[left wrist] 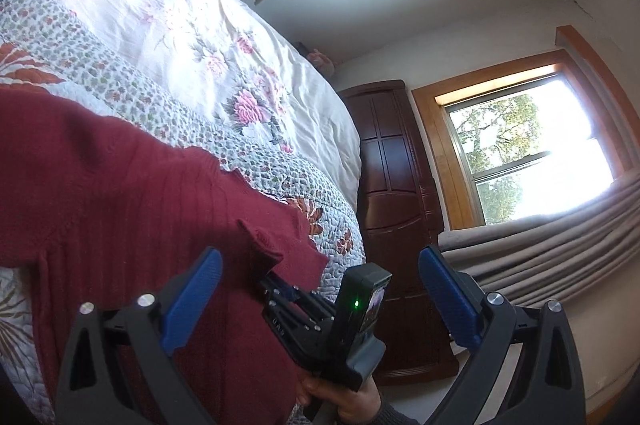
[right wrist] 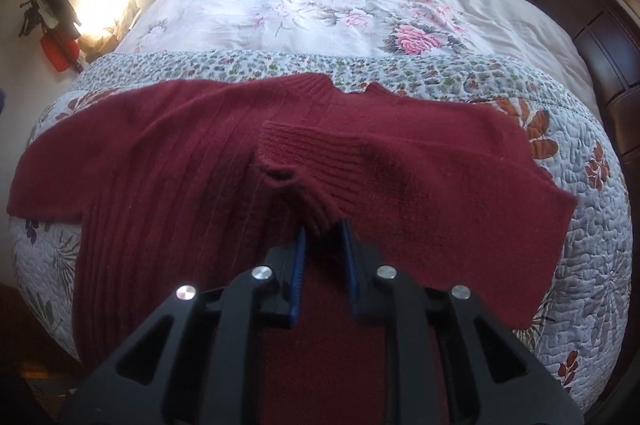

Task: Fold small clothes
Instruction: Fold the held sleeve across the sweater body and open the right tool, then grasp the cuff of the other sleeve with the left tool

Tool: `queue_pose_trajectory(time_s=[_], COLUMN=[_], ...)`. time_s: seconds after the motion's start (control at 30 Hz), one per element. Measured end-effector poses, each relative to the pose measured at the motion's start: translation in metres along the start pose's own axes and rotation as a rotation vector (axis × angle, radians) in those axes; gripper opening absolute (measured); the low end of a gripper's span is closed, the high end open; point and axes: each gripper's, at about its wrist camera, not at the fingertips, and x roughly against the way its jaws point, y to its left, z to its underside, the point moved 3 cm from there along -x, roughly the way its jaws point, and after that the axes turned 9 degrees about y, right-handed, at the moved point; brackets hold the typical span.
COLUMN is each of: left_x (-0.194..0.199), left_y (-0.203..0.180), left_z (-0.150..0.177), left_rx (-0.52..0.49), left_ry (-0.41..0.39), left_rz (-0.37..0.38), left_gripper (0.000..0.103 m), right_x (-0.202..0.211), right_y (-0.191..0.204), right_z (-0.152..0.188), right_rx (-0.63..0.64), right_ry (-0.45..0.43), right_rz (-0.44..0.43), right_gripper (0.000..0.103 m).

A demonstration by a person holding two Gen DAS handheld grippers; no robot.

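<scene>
Bed (right wrist: 440, 5), right claw (right wrist: 323, 241) pinching sweater (right wrist: 160, 153)

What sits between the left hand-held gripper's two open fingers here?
In the left wrist view, the right hand-held gripper sits there, shut on the maroon sweater's cuff, with the person's hand below. The left hand-held gripper itself holds nothing.

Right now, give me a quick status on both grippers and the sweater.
Left gripper open, empty. Right gripper shut on sweater cuff, sleeve folded across the body. Sweater flat on quilt. Nothing in the way.
</scene>
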Motion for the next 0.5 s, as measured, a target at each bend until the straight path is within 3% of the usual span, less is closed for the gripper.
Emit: queue_pose_trajectory(time_s=[0.1, 0.13, 0.27, 0.37, 0.5], left_x=[-0.037, -0.051, -0.101, -0.132, -0.162], left_y=[0.019, 0.026, 0.054, 0.075, 0.094], left_z=[-0.006, -0.006, 0.0, 0.002, 0.0], left_rx=[0.059, 0.084, 0.17, 0.234, 0.305], left_ry=[0.088, 0.123, 0.246, 0.318, 0.369], left_rz=[0.026, 0.029, 0.003, -0.031, -0.063], left_gripper=[0.099, 0.099, 0.099, 0.099, 0.099], right_x=[0.01, 0.017, 0.036, 0.049, 0.06], right_y=[0.0, -0.004, -0.031, -0.052, -0.079], right_z=[0.015, 0.022, 0.061, 0.098, 0.142], right_rx=[-0.036, -0.064, -0.173, -0.222, -0.329], right_ry=[0.016, 0.009, 0.023, 0.037, 0.053], right_rz=[-0.106, -0.125, -0.193, -0.196, -0.202], right_gripper=[0.051, 0.054, 0.054, 0.054, 0.059])
